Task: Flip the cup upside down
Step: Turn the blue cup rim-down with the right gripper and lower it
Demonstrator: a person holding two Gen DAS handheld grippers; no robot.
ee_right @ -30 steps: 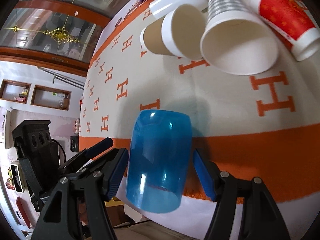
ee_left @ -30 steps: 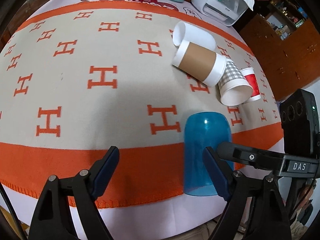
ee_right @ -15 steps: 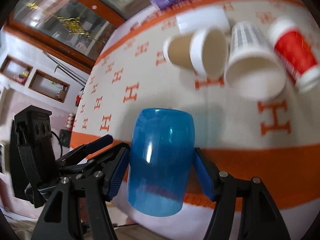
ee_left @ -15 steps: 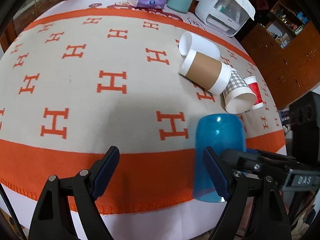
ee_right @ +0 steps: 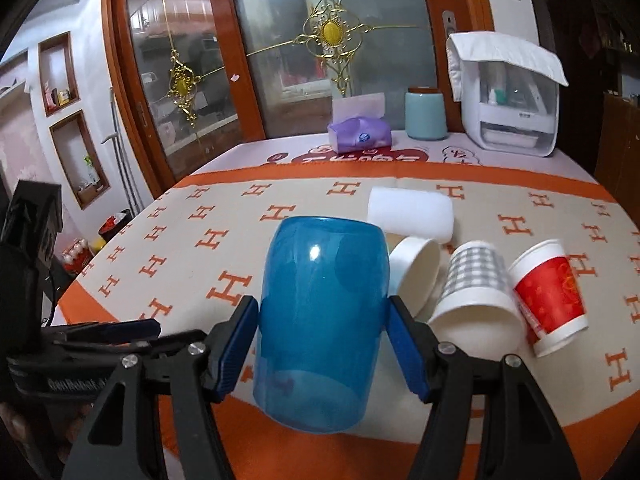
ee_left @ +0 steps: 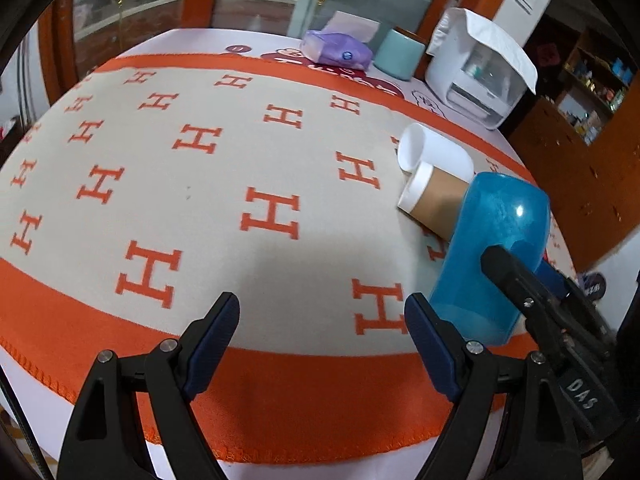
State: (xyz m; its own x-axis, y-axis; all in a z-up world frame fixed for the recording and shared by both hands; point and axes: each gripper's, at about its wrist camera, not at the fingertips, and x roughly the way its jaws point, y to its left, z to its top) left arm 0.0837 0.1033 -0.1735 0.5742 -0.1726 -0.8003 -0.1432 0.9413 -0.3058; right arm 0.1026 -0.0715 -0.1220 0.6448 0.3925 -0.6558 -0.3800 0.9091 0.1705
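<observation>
A translucent blue plastic cup (ee_right: pixel 322 320) sits between the fingers of my right gripper (ee_right: pixel 320 344), closed end up and mouth down, lifted above the table's orange border. The blue pads press its two sides. It also shows at the right of the left wrist view (ee_left: pixel 490 256), with the right gripper's black finger across it. My left gripper (ee_left: pixel 322 344) is open and empty over the front of the blanket, to the left of the cup.
A white cup (ee_right: pixel 412 214), a brown-sleeved cup (ee_left: pixel 434 204), a checked cup (ee_right: pixel 476 292) and a red cup (ee_right: pixel 548 296) lie on their sides on the H-patterned blanket (ee_left: pixel 180 184). A tissue pack (ee_right: pixel 358 134), teal canister (ee_right: pixel 425 116) and white appliance (ee_right: pixel 508 100) stand at the back.
The right gripper has closed on the blue cup and raised it, tilting level, so the room now shows behind. The left gripper has pulled back and tilted up.
</observation>
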